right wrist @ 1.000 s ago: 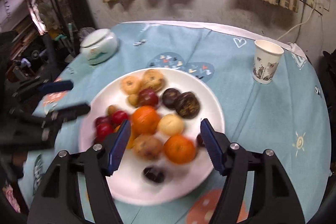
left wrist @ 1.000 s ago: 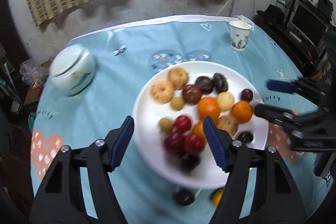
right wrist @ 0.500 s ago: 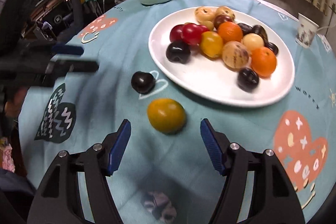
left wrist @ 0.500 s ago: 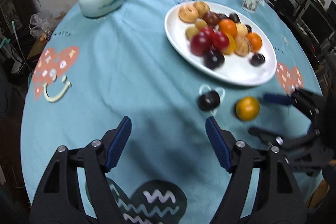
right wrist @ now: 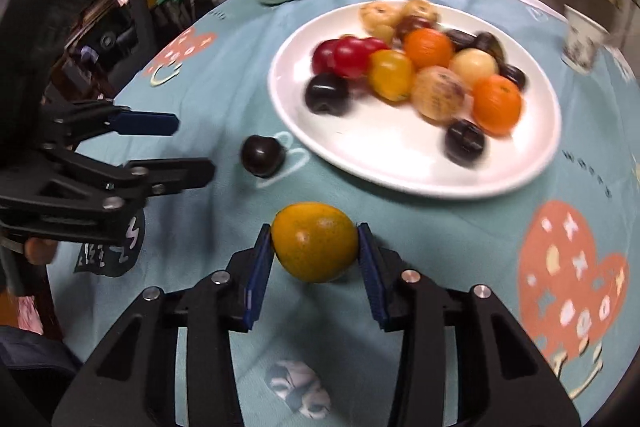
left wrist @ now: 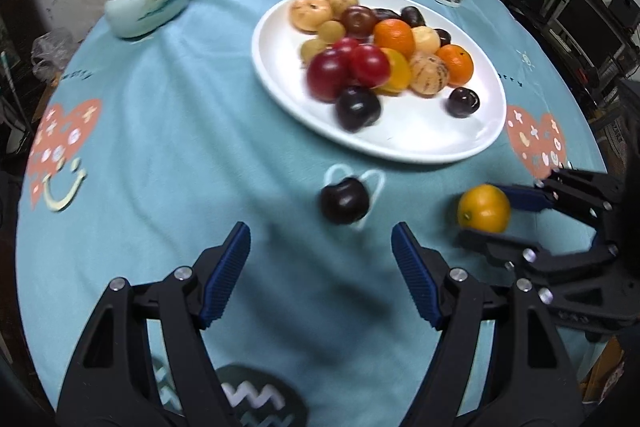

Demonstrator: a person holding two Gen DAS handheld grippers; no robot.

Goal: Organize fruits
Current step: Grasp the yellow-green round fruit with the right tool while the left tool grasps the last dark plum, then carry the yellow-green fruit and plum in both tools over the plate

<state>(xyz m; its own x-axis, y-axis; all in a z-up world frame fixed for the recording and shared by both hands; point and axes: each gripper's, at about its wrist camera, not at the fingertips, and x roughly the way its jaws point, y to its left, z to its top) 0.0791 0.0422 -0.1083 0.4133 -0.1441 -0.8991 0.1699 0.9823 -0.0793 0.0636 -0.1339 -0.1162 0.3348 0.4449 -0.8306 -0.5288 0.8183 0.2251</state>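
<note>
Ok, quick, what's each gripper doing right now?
Left gripper: open, empty, the dark plum lies ahead of it.
Right gripper: jaws have just been closing, pads on the yellow-orange citrus.

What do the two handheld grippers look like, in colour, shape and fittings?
Both the left gripper and the right gripper are matte black frames with triangular cut-outs and silver pivot bolts. Each finger carries a flat, ribbed blue pad. No cables or markings show on them.
</note>
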